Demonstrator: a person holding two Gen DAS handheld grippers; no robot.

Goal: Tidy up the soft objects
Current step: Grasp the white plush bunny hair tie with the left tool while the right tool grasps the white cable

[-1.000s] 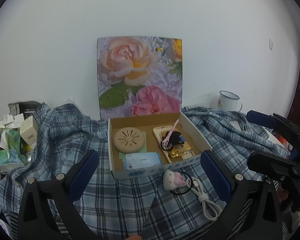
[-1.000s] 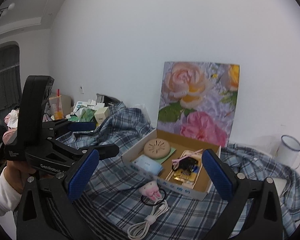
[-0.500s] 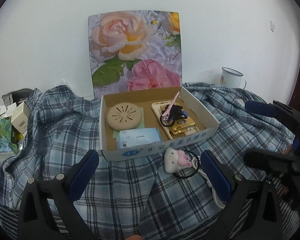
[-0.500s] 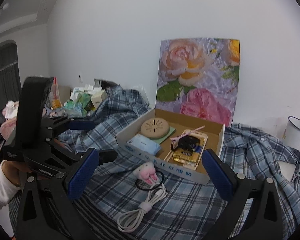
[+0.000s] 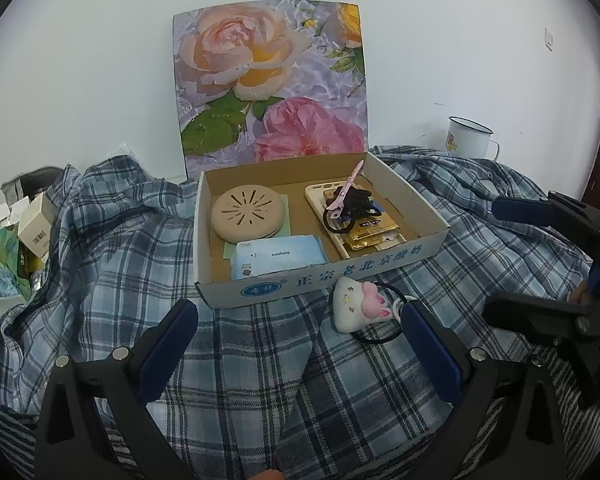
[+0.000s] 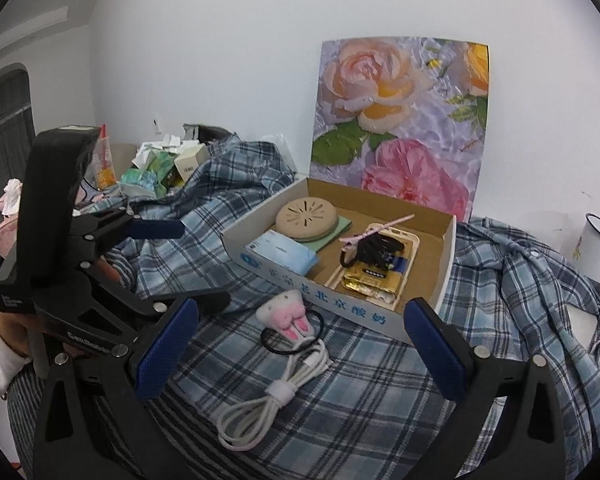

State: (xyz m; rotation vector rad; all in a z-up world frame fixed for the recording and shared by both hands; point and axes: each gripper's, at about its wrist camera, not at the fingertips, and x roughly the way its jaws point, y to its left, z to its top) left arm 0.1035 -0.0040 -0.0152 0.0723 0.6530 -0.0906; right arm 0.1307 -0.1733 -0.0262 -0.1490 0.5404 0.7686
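- Plaid shirt [image 5: 100, 280] spreads under the cardboard box [image 5: 323, 276].
- Left gripper [image 5: 300, 344] and right gripper [image 6: 300, 348] hang in front of the box, jaws wide, holding nothing.
- White cable [image 6: 268, 400] lies before the box.
- Plush bunny hair tie [image 5: 359, 308] touches the box's front wall.

My tongs' pads [image 5: 168, 352] are blue; the shirt [image 5: 112, 280] is blue-white plaid, the plush hair tie [image 6: 286, 312] pink and white, the cable [image 6: 268, 400] white.
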